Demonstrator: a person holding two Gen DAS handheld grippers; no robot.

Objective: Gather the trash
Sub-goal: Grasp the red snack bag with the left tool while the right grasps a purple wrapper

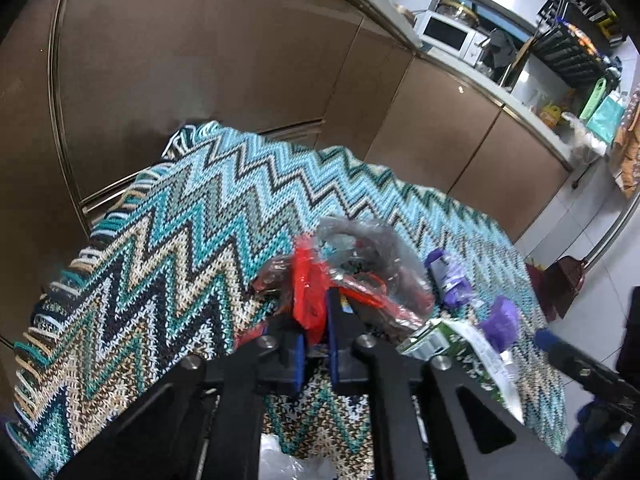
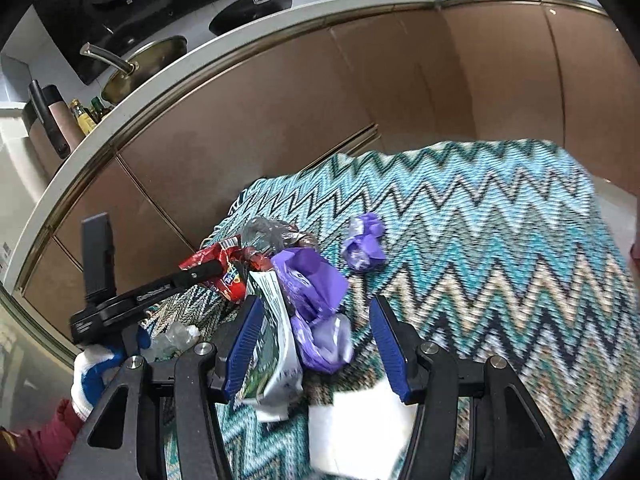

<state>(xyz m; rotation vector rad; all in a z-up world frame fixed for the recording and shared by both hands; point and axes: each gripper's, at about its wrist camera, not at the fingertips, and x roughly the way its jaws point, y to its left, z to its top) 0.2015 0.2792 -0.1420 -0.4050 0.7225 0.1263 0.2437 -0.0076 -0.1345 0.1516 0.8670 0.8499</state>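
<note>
Two claws work over a zigzag-knit cloth (image 1: pixel 168 216) that covers the tabletop, brown cabinets (image 1: pixel 200 60) behind it.

Left claw (image 1: pixel 316 336): blue pads drawn together, clamped on a red wrapper (image 1: pixel 306 292). The wrapper sticks up between the pads; crumpled clear film (image 1: pixel 360 240) hangs on it at the far side. In the right wrist view the same claw reaches into the heap from the left, its tip on the red wrapper (image 2: pixel 224 276), held by a hand in a white-and-blue glove (image 2: pixel 90 376) with a maroon sleeve (image 2: pixel 44 436).

Right claw (image 2: pixel 316 344): pads apart, not pressing on anything. A green-and-white packet (image 2: pixel 272 344) lies against its left pad; a purple bag (image 2: pixel 316 304) sits between the pads, clear of the right one. White paper (image 2: pixel 360 428) lies under the claw, nearest the camera.

Trash, placed from the red wrapper:
- grey film (image 2: pixel 268 232) just behind it
- purple bag touching it on the right
- packet just in front, to the right
- small purple wad (image 2: pixel 364 244) further right, apart from the heap, alone on the cloth

All trash is on the cloth. View slightly motion-blurred on the right wrist.
</note>
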